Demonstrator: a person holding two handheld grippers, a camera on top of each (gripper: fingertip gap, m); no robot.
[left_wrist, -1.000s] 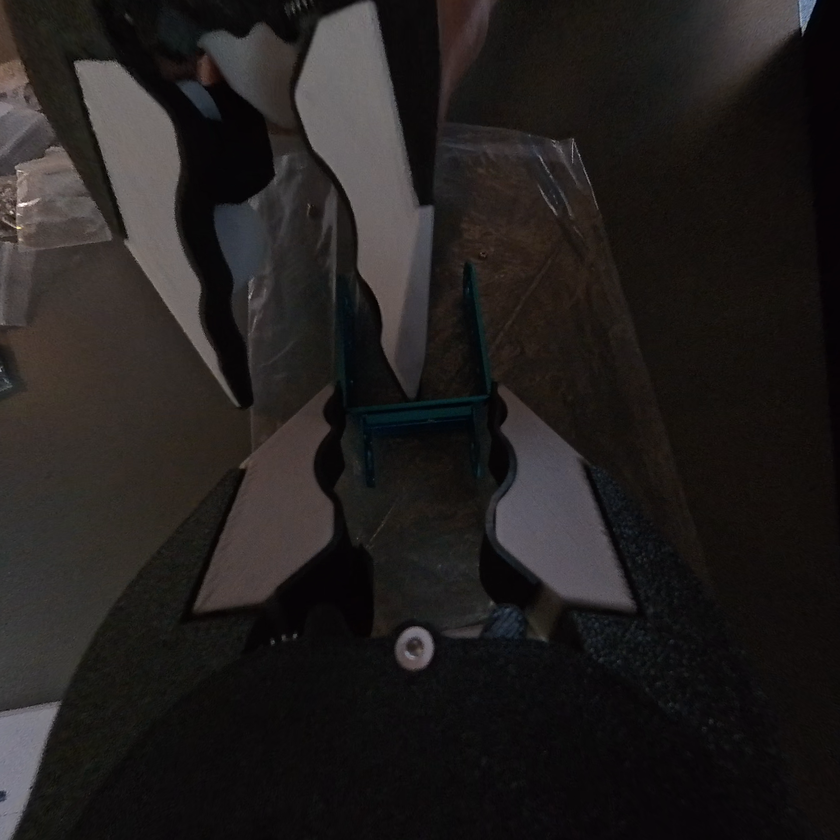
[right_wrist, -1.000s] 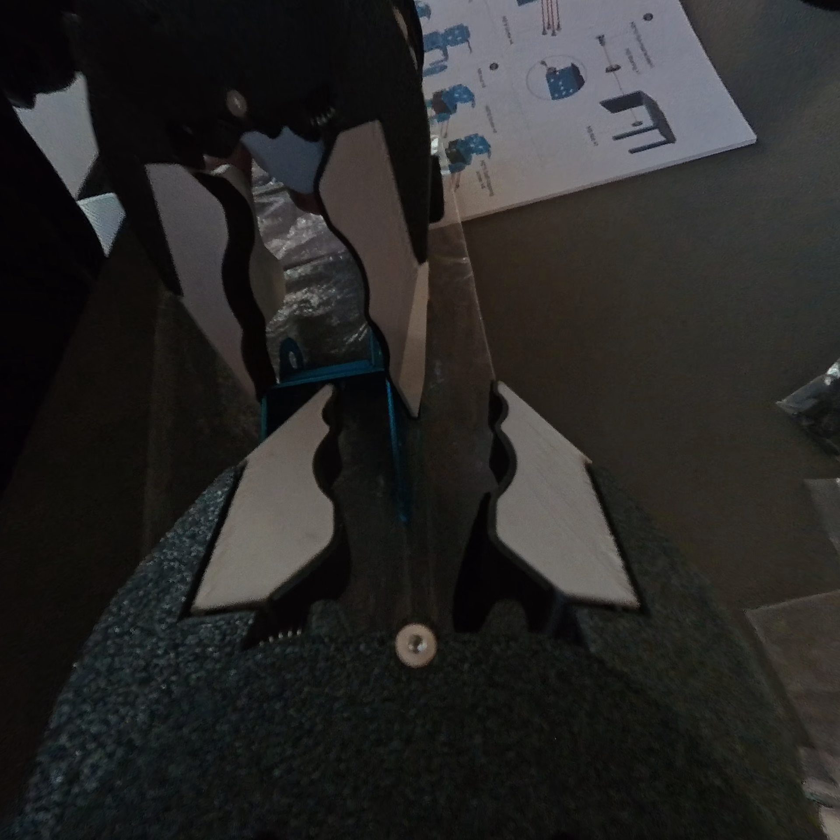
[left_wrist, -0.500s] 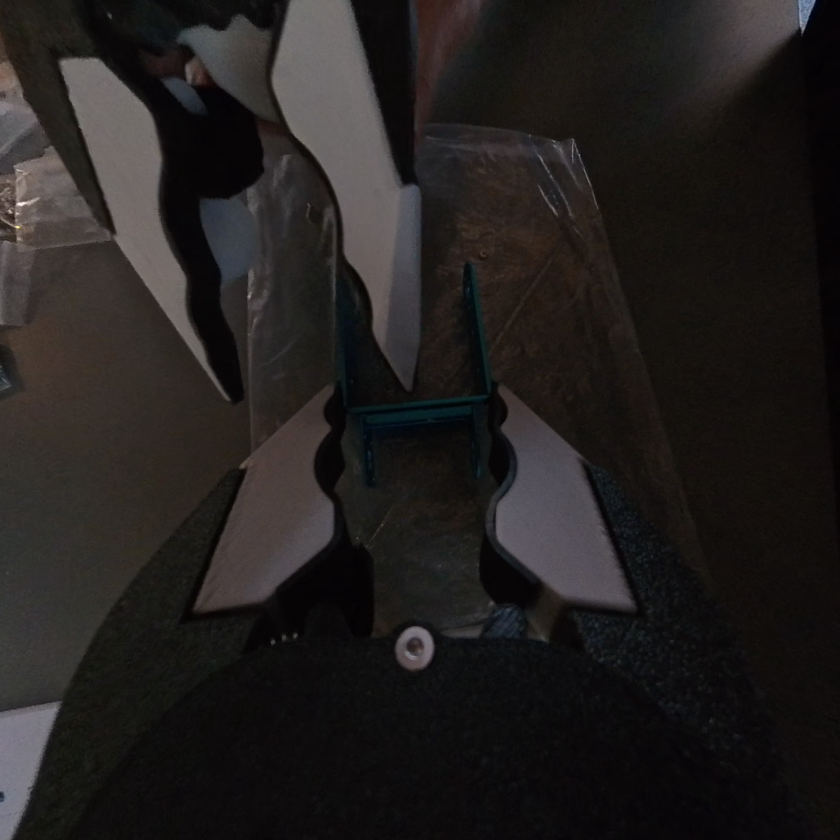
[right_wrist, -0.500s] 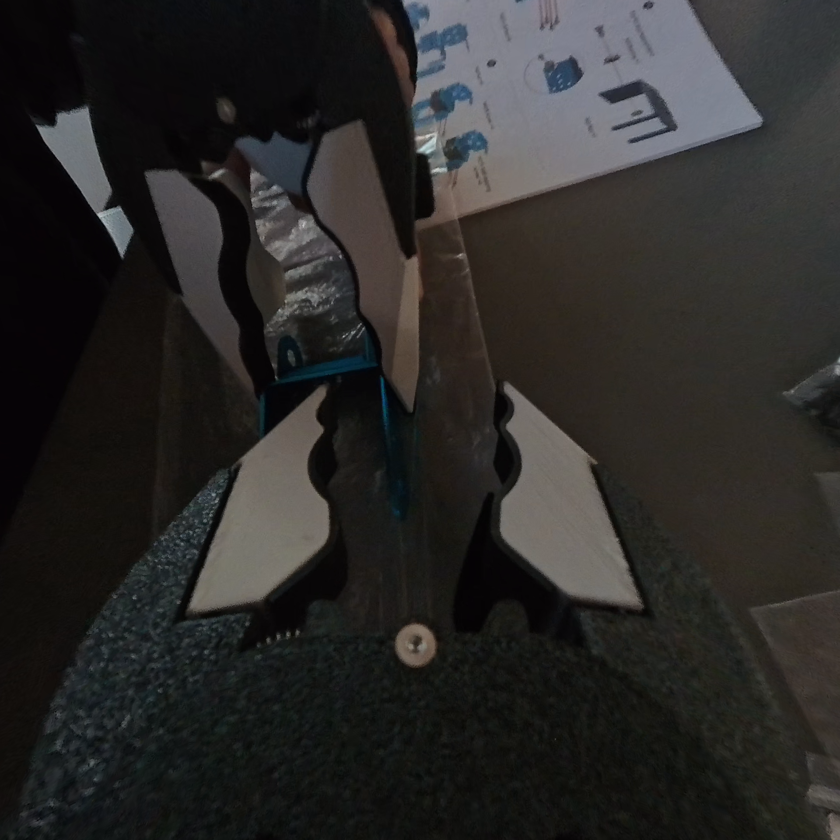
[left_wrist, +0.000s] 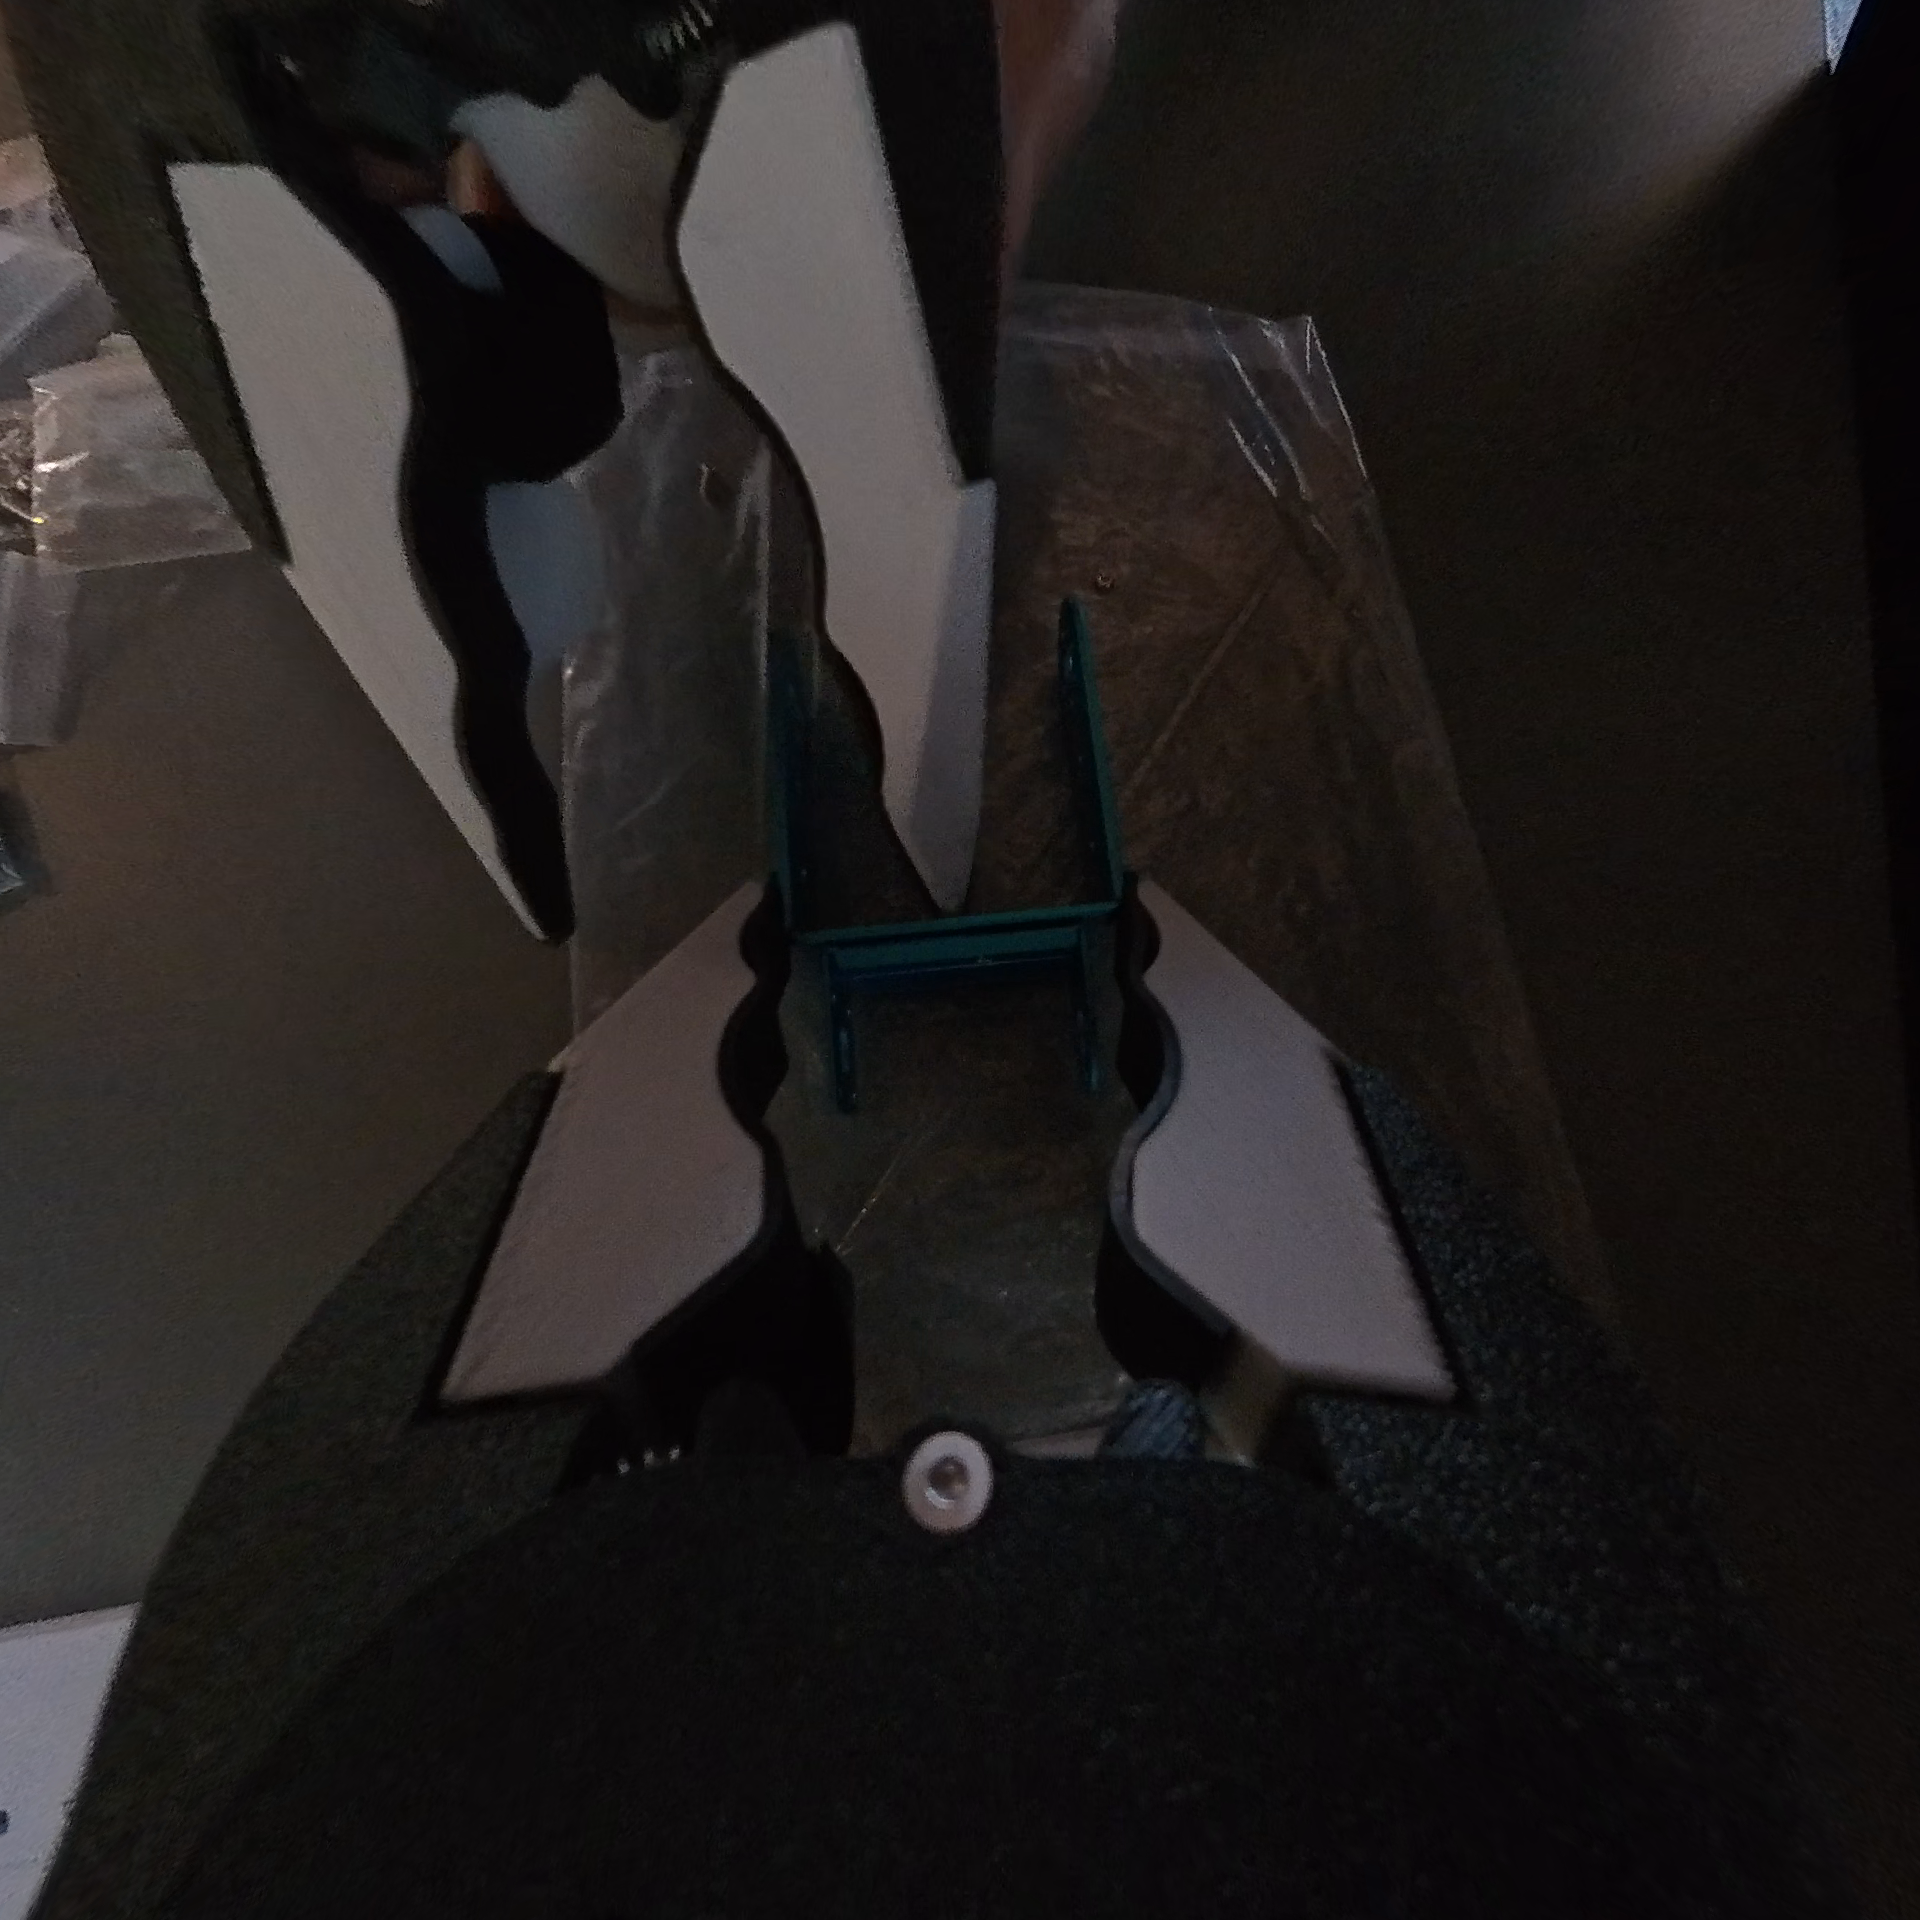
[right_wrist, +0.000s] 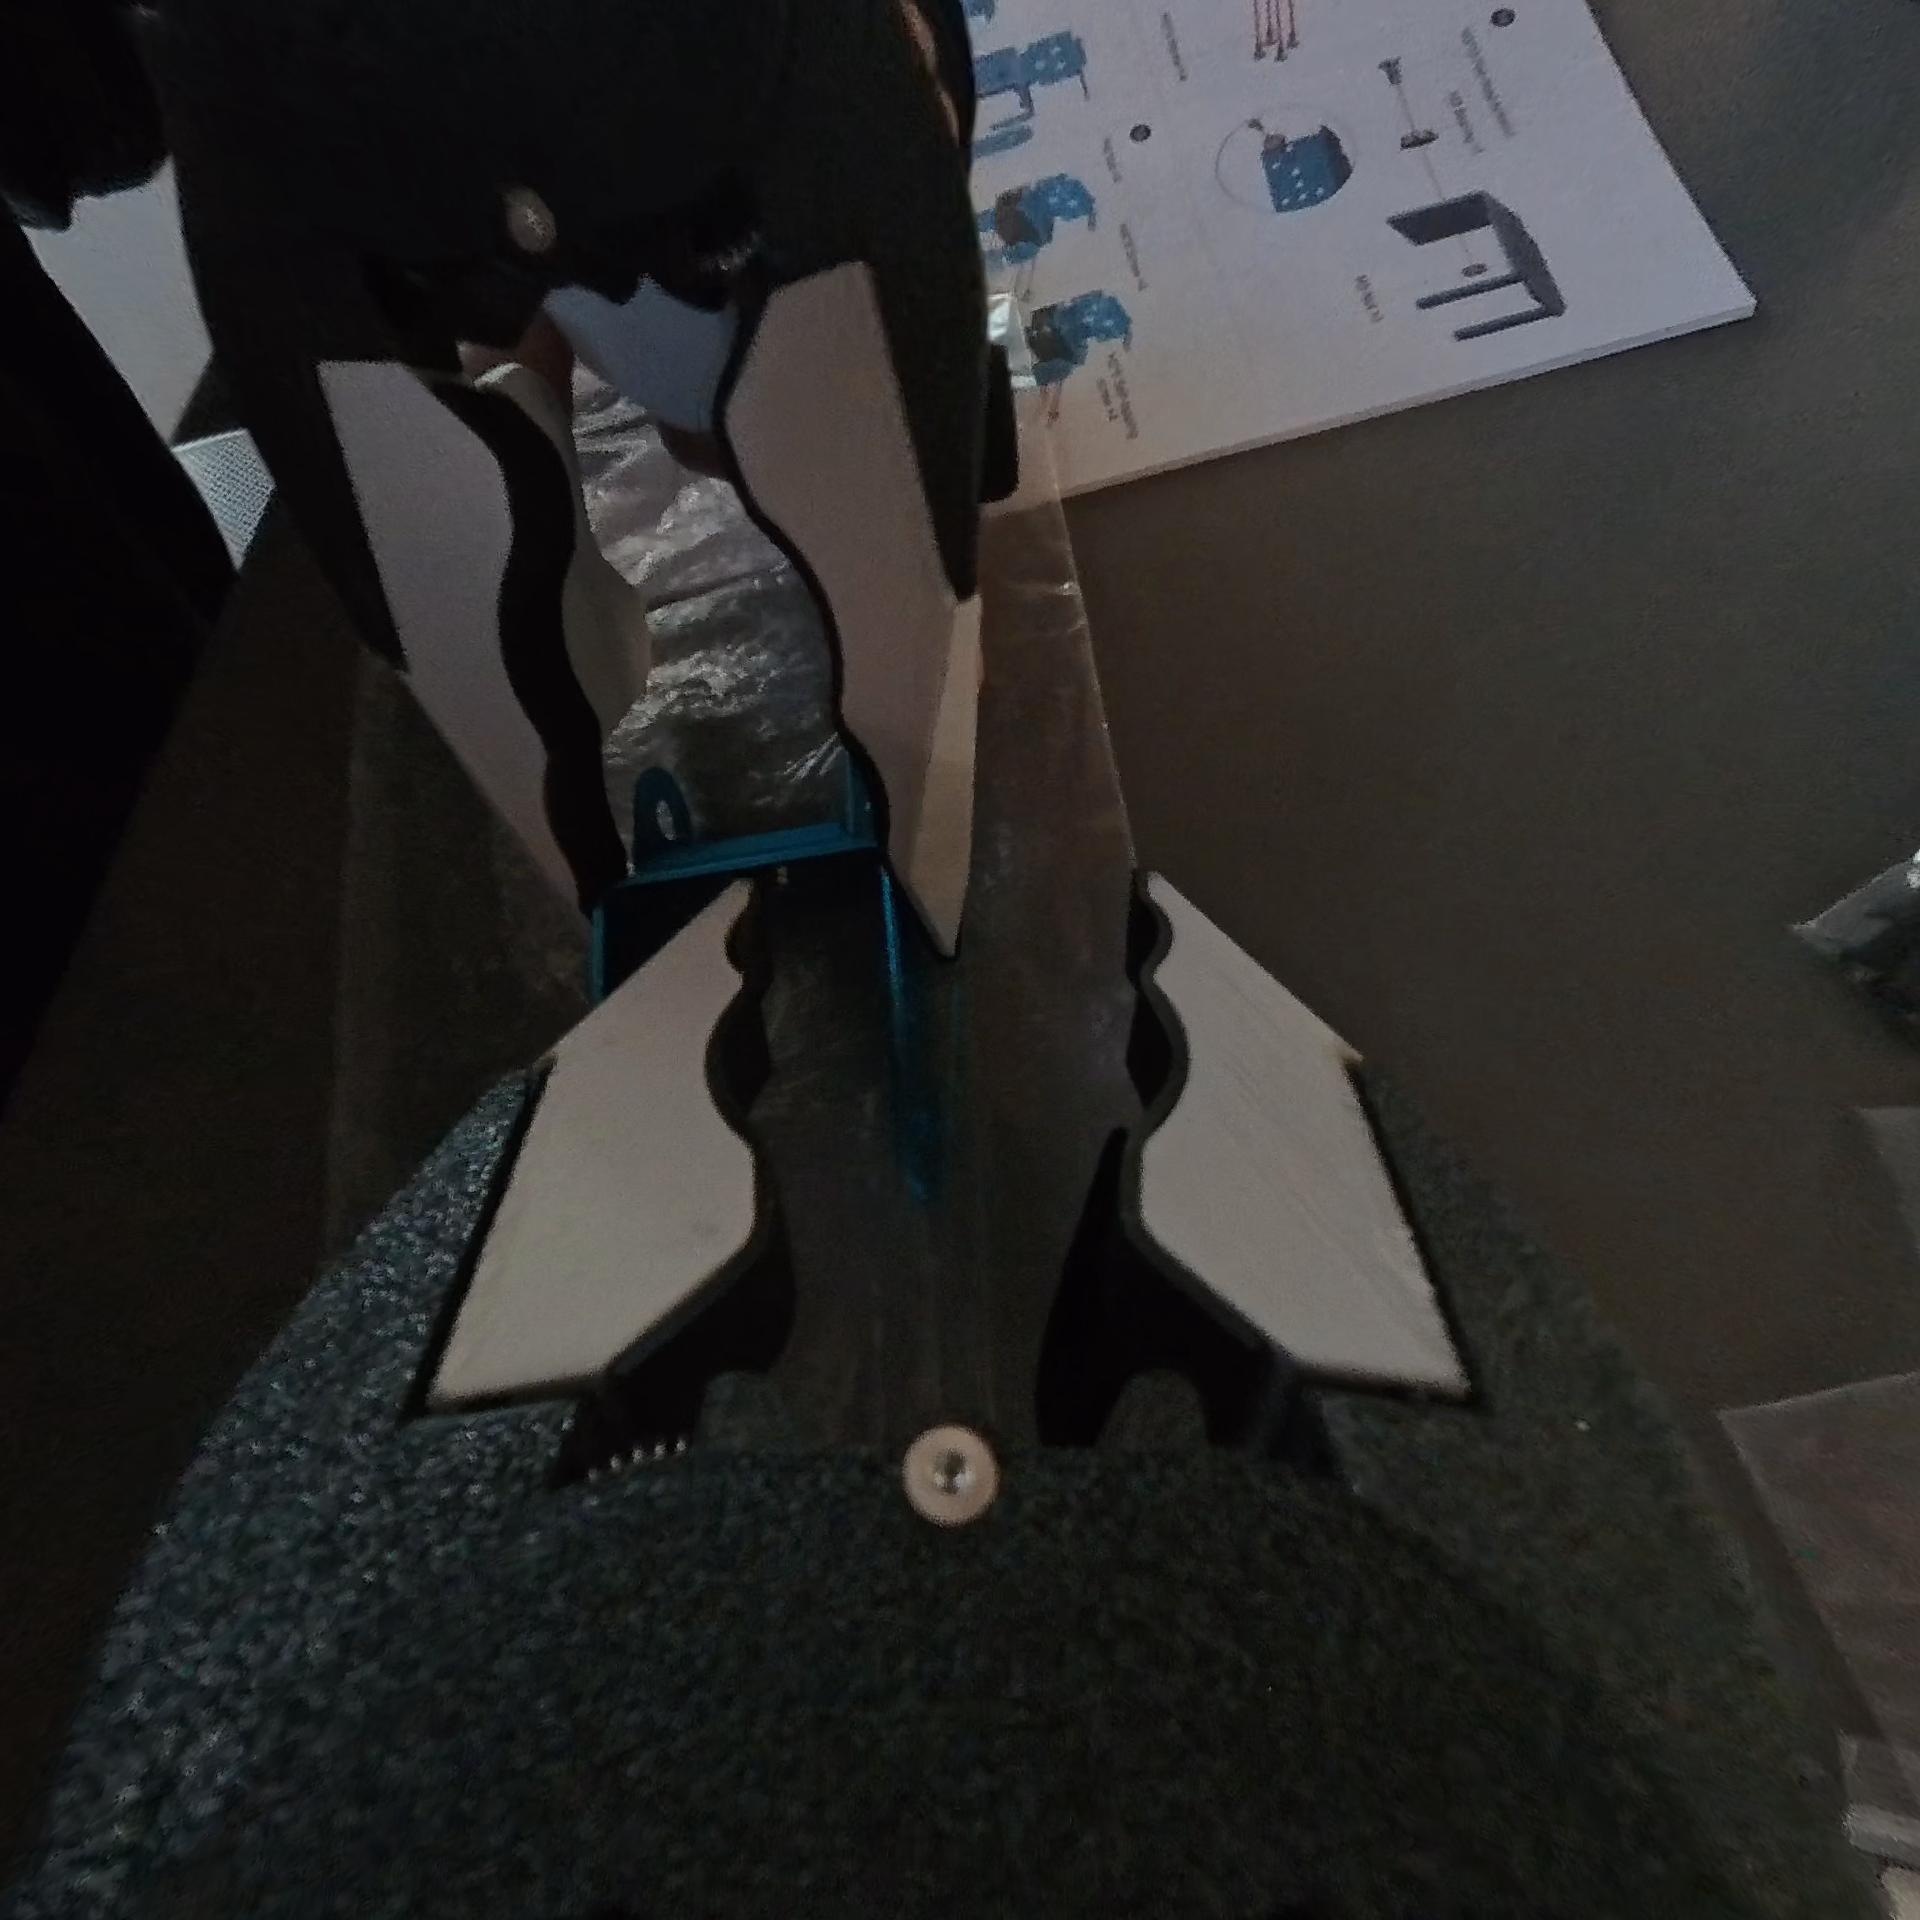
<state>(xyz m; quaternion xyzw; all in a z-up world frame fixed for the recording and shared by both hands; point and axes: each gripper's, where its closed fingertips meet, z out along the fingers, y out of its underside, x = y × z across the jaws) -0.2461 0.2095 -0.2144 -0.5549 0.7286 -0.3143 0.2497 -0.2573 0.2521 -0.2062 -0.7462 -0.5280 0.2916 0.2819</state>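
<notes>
A blue metal U-shaped bracket (left_wrist: 1091, 748) lies in a clear plastic bag (left_wrist: 1299, 623) on a dark table. My left gripper (left_wrist: 951, 914) is shut on the bracket, one fingertip against each side wall by the crossbar. My right gripper (left_wrist: 738, 909) reaches in from above, open, straddling the bracket's left wall with one finger inside the U. In the right wrist view my right gripper (right_wrist: 943, 883) is open around a blue wall and bag film. The left gripper (right_wrist: 771, 914) clamps the bracket (right_wrist: 748, 847) there, with the bag (right_wrist: 717, 623) behind it.
A white instruction sheet (right_wrist: 1351, 208) with blue diagrams lies at the far right. Small plastic bags lie at the right edge (right_wrist: 1860, 935) and far left (left_wrist: 94, 499). A white sheet corner (left_wrist: 42, 1683) shows at the lower left. Lighting is dim.
My right gripper swayed slightly to one side and came back. The left gripper and the bracket have stayed where they were.
</notes>
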